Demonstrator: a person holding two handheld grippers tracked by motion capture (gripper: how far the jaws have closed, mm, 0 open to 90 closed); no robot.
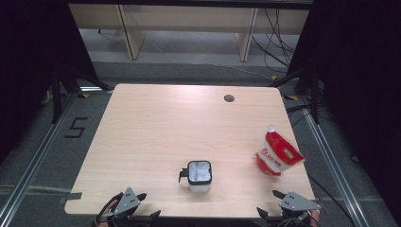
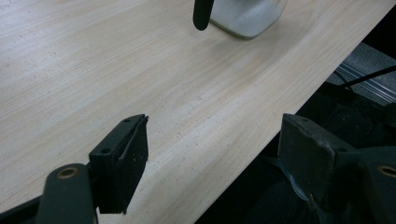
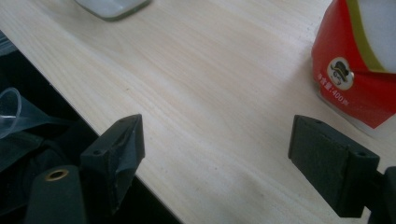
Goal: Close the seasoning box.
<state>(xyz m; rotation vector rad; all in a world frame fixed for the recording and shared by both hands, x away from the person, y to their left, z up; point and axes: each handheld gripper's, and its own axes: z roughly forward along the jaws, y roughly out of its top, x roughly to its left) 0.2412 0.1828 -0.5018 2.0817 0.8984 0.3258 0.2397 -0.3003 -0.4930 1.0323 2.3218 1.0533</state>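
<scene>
A square clear container (image 1: 199, 175) with a black rim and a black side handle stands near the table's front edge, holding something white. Its base (image 2: 245, 16) appears at the top of the left gripper view and its corner (image 3: 114, 7) at the top of the right gripper view. A red and white pouch (image 1: 277, 154) with a spout stands at the right; its red side (image 3: 359, 65) is close beyond the right jaws. My left gripper (image 1: 135, 204) rests at the front left edge, open and empty (image 2: 212, 161). My right gripper (image 1: 283, 203) sits at the front right edge, open and empty (image 3: 217, 161).
The light wooden table (image 1: 179, 123) has a round cable hole (image 1: 229, 98) at the back right. Metal frame rails run along both sides, with cables on the floor at the right. A clear plastic funnel-like piece (image 3: 14, 114) lies below the table edge in the right gripper view.
</scene>
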